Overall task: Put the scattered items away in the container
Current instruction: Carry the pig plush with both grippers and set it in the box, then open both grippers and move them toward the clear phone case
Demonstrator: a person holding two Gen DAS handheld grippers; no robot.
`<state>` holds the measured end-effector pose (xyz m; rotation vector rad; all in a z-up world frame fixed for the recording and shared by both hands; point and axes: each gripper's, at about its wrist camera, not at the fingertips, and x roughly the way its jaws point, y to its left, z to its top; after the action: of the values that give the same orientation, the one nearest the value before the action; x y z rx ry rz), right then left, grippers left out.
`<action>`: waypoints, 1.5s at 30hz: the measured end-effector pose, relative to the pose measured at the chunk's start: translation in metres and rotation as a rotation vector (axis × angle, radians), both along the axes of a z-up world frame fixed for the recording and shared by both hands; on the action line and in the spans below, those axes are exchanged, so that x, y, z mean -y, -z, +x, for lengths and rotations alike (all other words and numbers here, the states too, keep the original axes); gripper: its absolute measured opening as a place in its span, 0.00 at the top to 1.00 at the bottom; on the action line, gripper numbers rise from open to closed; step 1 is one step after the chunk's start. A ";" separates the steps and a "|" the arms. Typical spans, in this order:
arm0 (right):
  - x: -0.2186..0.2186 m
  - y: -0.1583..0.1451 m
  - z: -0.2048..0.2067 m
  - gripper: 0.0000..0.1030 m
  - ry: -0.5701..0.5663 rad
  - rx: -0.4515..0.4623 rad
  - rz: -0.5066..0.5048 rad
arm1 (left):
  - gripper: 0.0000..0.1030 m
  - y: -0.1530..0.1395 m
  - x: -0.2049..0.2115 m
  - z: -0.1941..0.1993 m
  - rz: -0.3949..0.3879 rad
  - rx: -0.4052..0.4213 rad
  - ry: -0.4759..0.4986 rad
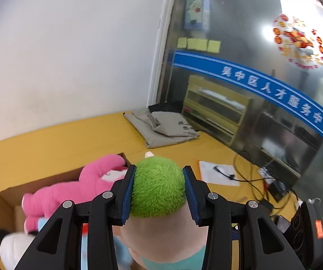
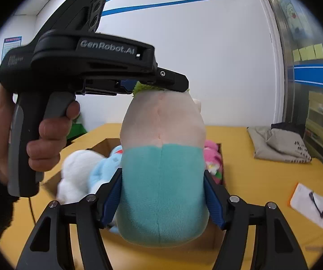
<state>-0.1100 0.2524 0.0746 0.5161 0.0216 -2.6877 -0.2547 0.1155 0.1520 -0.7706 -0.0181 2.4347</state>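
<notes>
While both grippers clamp it, the plush doll [image 2: 161, 180] hangs above the cardboard box [image 2: 107, 145]. Left gripper [image 1: 159, 193]: pads pressed on the doll's green fuzzy top [image 1: 158, 186]. Right gripper [image 2: 162, 200]: pads pressed on its teal lower body. Box contents: pink plush [image 1: 71, 193], white plush [image 2: 76, 175], light blue plush [image 2: 103, 171]. Box rests on the yellow table [image 1: 49, 146]. Also on table: folded grey cloth [image 1: 161, 128], paper sheet [image 1: 217, 173], black cables [image 1: 251, 180].
</notes>
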 end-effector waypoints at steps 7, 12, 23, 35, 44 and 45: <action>-0.004 0.073 -0.042 0.36 0.052 0.189 0.069 | 0.57 0.106 -0.022 -0.050 -0.090 0.217 0.013; -0.013 0.081 -0.028 0.37 0.069 0.265 0.057 | 0.54 0.132 -0.034 -0.050 -0.099 0.270 0.065; -0.016 0.091 -0.041 0.35 0.108 0.340 0.122 | 0.49 0.139 -0.054 -0.052 -0.189 0.269 -0.009; -0.060 0.034 0.038 0.22 0.129 0.253 -0.140 | 0.18 0.073 0.088 0.101 -0.159 0.093 -0.180; -0.024 0.066 0.088 0.21 0.131 0.380 -0.029 | 0.19 0.158 0.198 0.137 -0.112 0.306 -0.375; -0.020 0.071 0.091 0.21 0.126 0.397 -0.022 | 0.19 0.159 0.198 0.139 -0.114 0.289 -0.366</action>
<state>-0.0187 0.2720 0.0037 1.0650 -0.1565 -2.6509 -0.1155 -0.0829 -0.0068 -1.2608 -0.1452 2.6566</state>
